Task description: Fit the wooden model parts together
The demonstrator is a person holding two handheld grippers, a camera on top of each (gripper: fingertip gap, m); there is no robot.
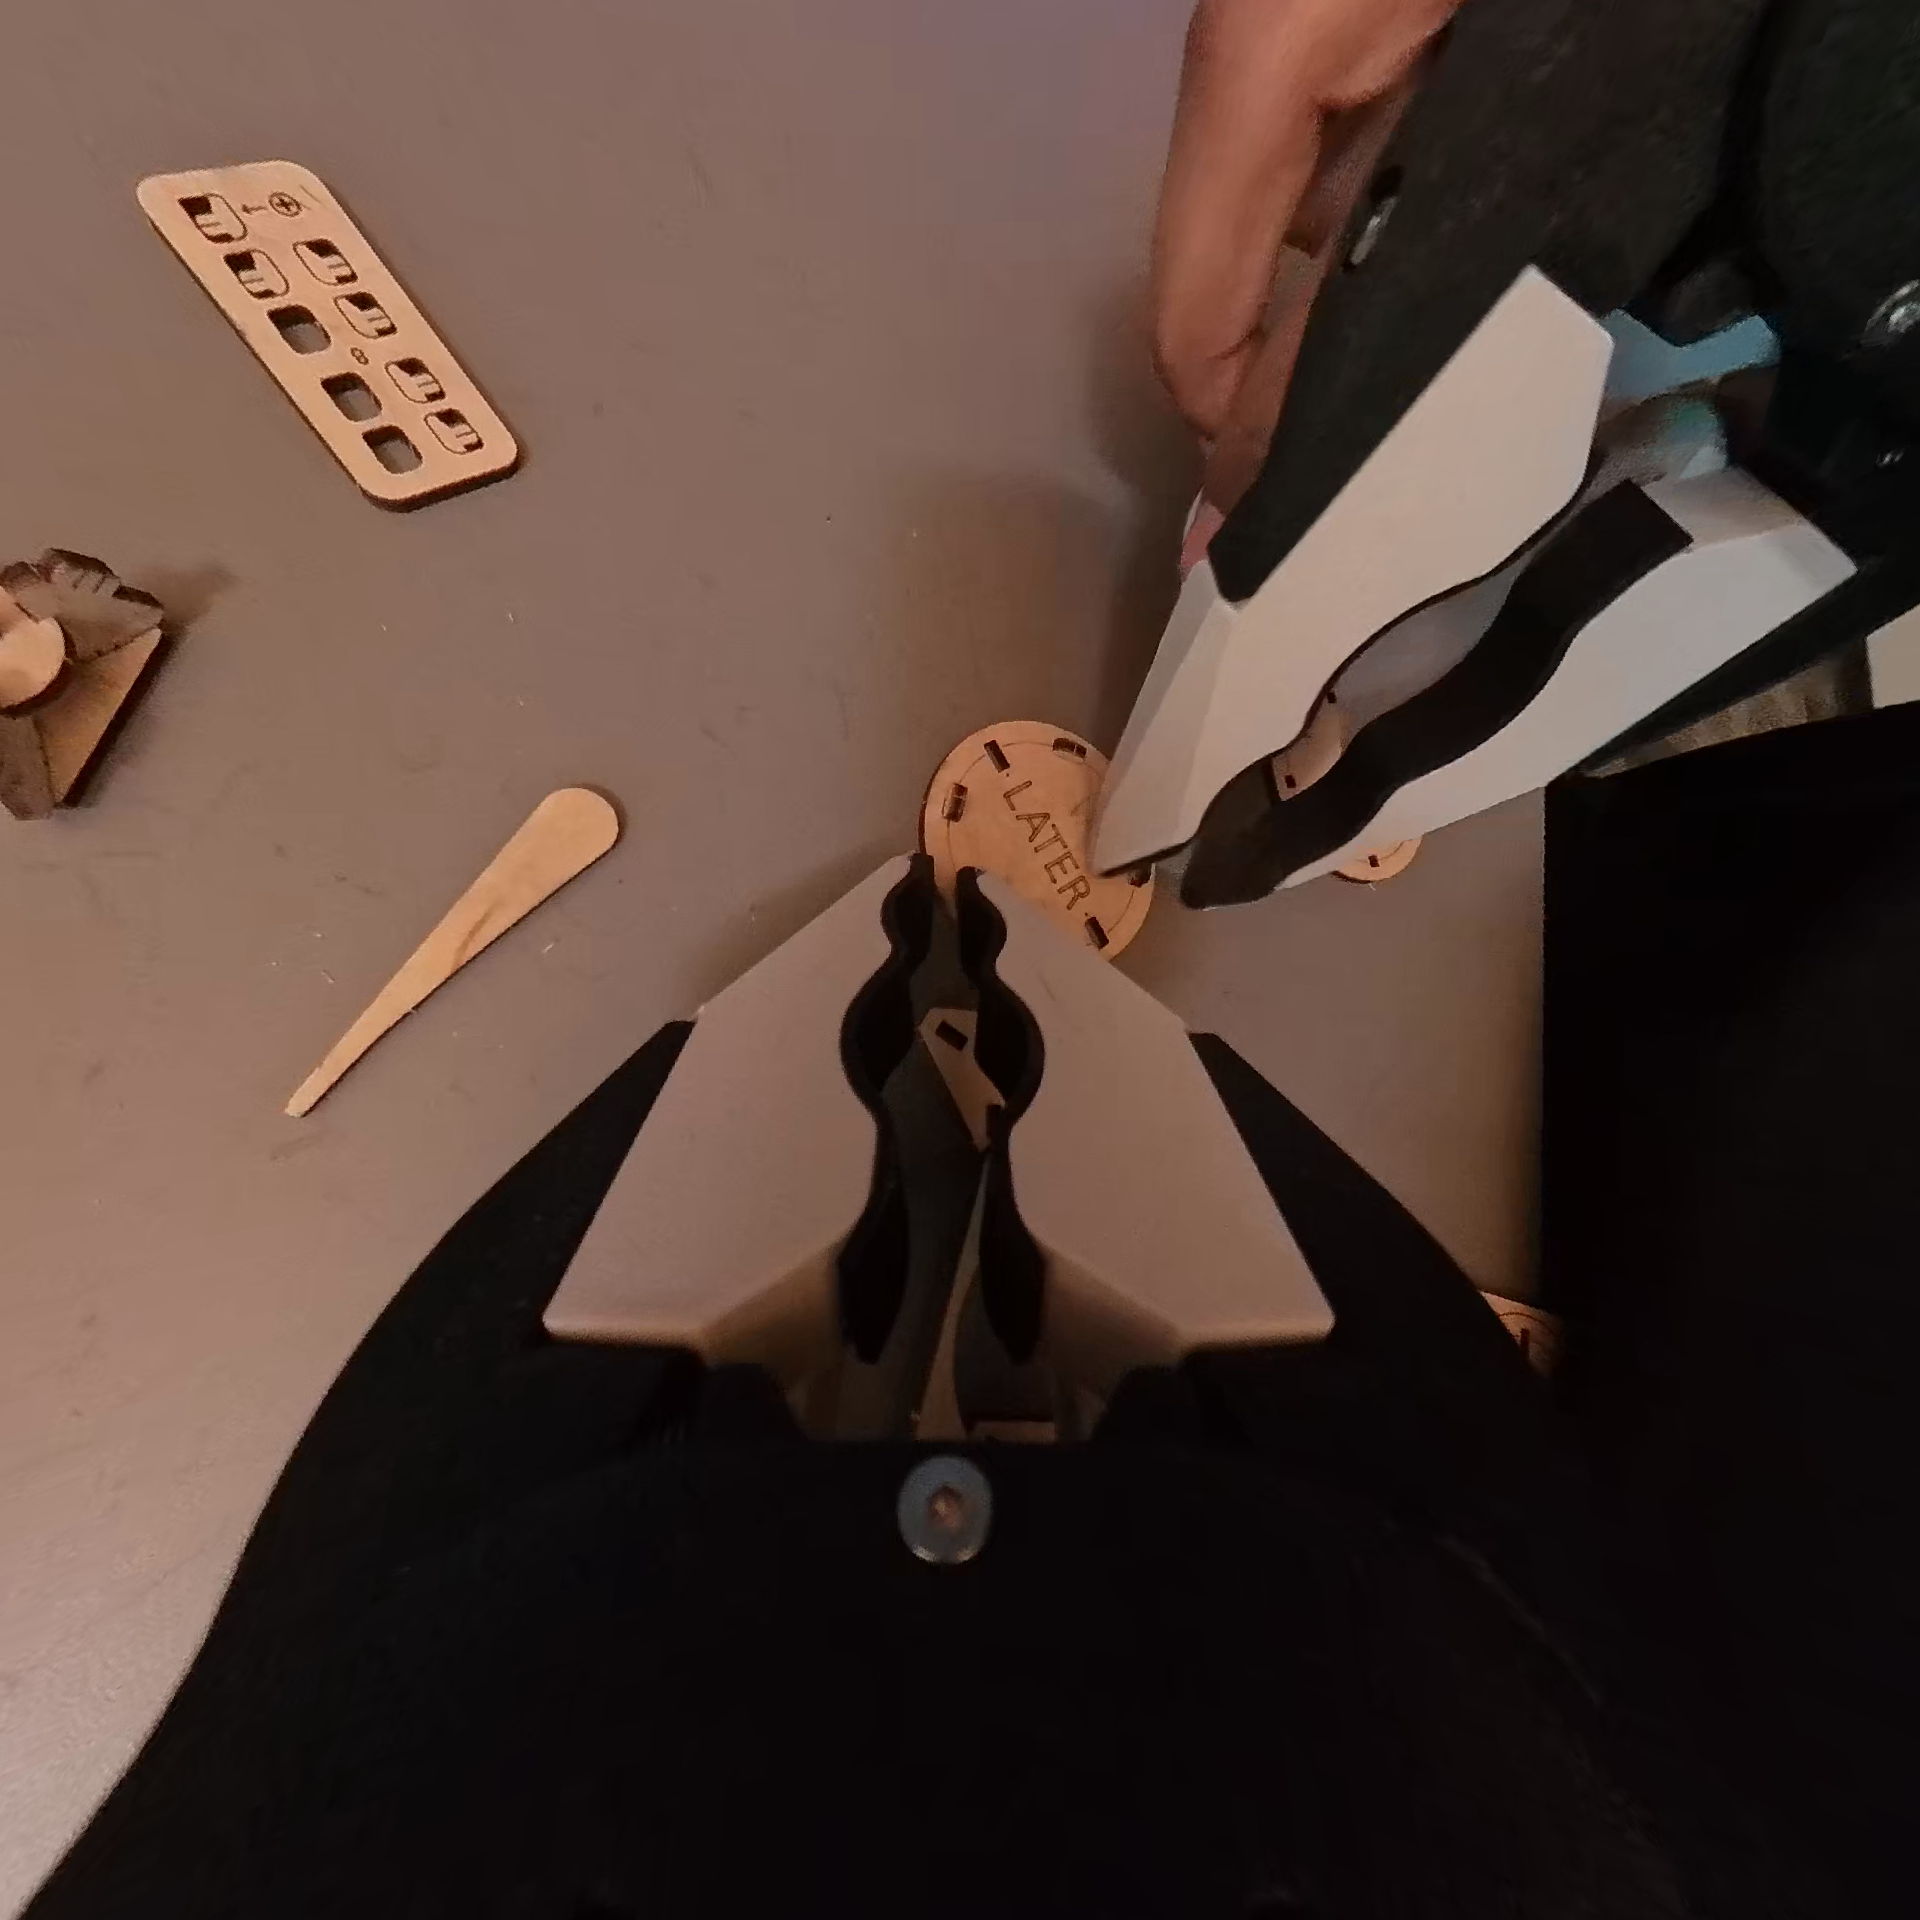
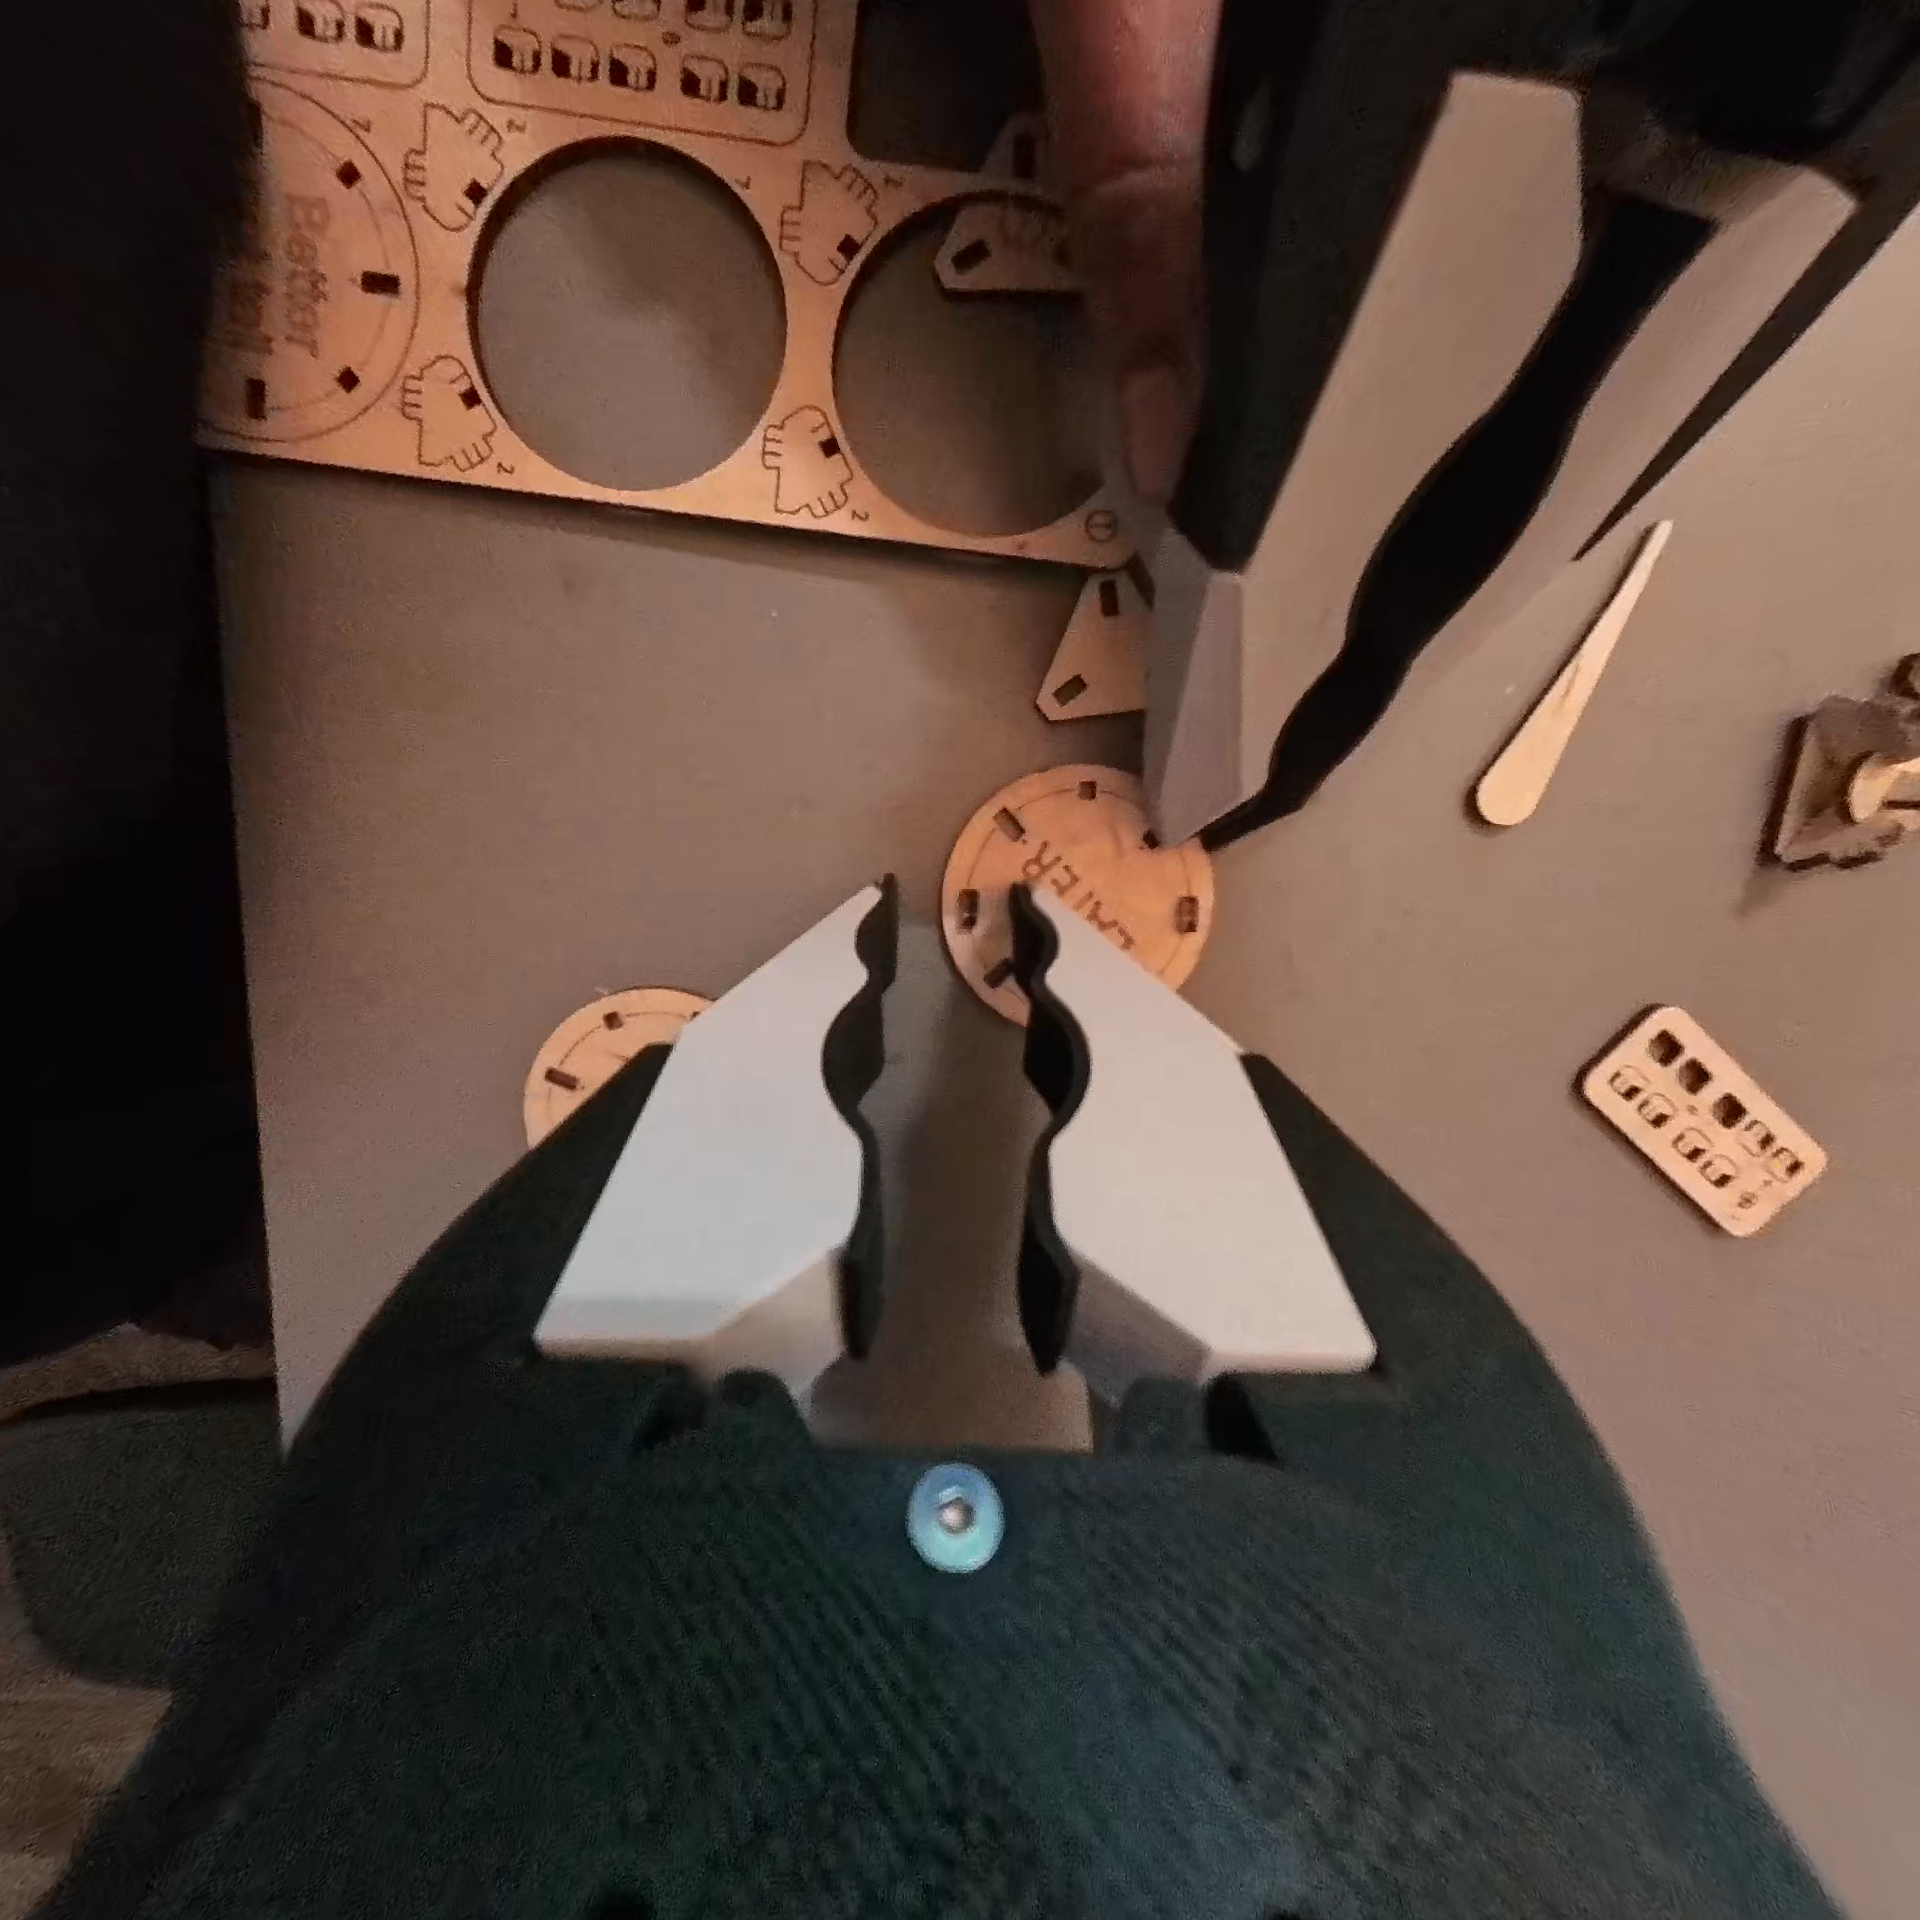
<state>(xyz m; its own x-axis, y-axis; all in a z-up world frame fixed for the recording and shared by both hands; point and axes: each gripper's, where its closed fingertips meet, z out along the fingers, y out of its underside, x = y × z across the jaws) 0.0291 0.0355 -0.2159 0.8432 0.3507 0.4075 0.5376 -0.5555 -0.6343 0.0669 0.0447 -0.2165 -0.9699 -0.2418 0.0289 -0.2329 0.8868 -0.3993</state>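
A round wooden disc [image 1: 1023, 821] with slots around its rim and engraved letters lies on the grey table [image 1: 727, 468]. My left gripper [image 1: 943, 875] is shut, and its tips rest on the disc's rim; in the right wrist view [image 2: 1210, 831] they touch the far rim. A triangular wooden piece [image 2: 1091, 665] lies on the table under it and shows through the slit between the fingers. My right gripper [image 2: 951, 899] is open with nothing between its pads. One fingertip [image 2: 1023, 909] is over the disc [image 2: 1081, 883] and the other is over bare table.
A second slotted disc [image 2: 613, 1049] lies beside the right gripper. A laser-cut wooden sheet [image 2: 644, 488] with round holes lies beyond. A wooden stick [image 1: 468, 935], a small punched card [image 1: 322, 332] and an assembled wooden part [image 1: 73, 675] lie to the side. A hand [image 1: 1236, 260] holds the right gripper. The tips of one gripper are about 4 cm away from the tips of the other. The left tips stand about 8 cm off the wooden stick [image 1: 468, 935]. My right wrist view [image 2: 1580, 680] looks at it from another angle.
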